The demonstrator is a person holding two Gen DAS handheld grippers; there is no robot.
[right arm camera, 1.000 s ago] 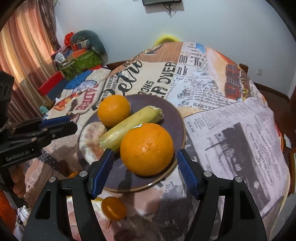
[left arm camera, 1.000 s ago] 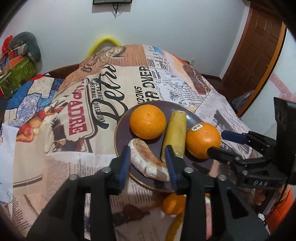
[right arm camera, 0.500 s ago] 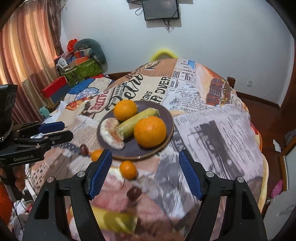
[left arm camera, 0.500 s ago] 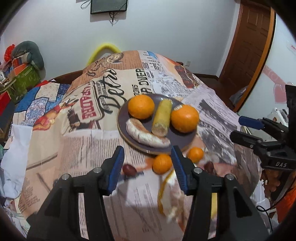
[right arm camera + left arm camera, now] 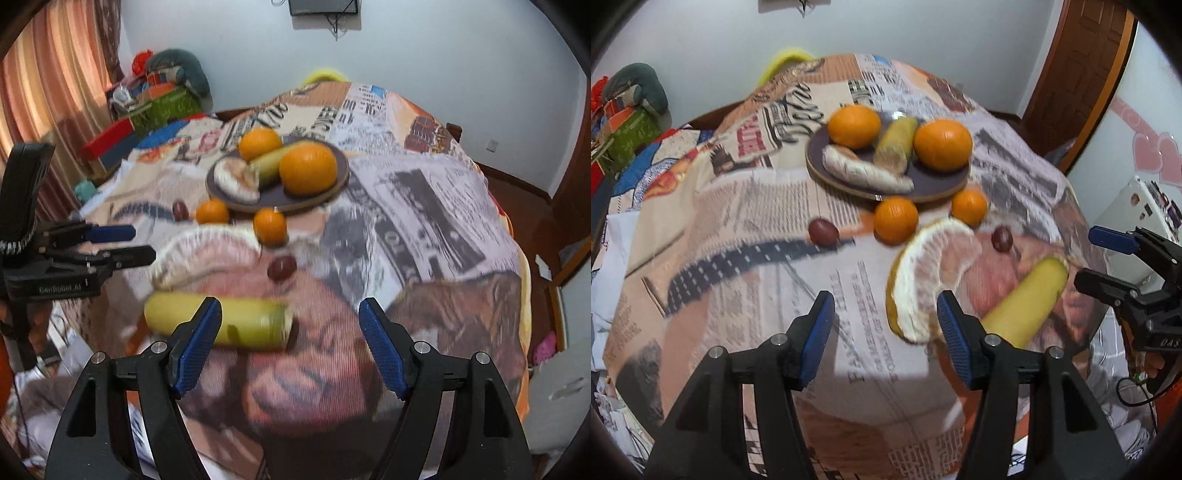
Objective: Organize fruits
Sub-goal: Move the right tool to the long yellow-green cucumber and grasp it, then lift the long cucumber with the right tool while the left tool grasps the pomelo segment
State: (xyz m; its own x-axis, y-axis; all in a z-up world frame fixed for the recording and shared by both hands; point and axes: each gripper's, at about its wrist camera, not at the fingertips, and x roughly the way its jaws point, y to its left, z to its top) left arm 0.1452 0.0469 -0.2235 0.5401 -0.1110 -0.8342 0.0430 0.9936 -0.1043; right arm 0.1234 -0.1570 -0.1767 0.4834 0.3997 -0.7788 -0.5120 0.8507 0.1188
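**Next fruit to the plate: line up before closing**

The dark plate (image 5: 938,184) sits far across the desk (image 5: 738,258) and already carries two oranges (image 5: 854,126), a stubby banana (image 5: 894,144) and a pale peeled piece (image 5: 864,171); loose on the printed cloth nearer the camera lie two small oranges (image 5: 896,220), two dark grapes (image 5: 823,231), a large pomelo wedge (image 5: 923,273) and a second banana (image 5: 218,323).

The left gripper (image 5: 884,336) has its jaws opening, with only cloth between them; the pomelo wedge lies just beside its right pad, not inside. The right gripper (image 5: 290,347) stands wide and holds nothing; the banana's cut end lies between its pads while the rest runs out past the left one.

My judgement is that each hand is picking its next fruit; for the wedge, shift the left gripper sideways until the thick middle sits between the pads, then close softly, since the flesh will crush; for the banana, centre the right gripper on its middle, across its length; both views are blurred, so settle first.
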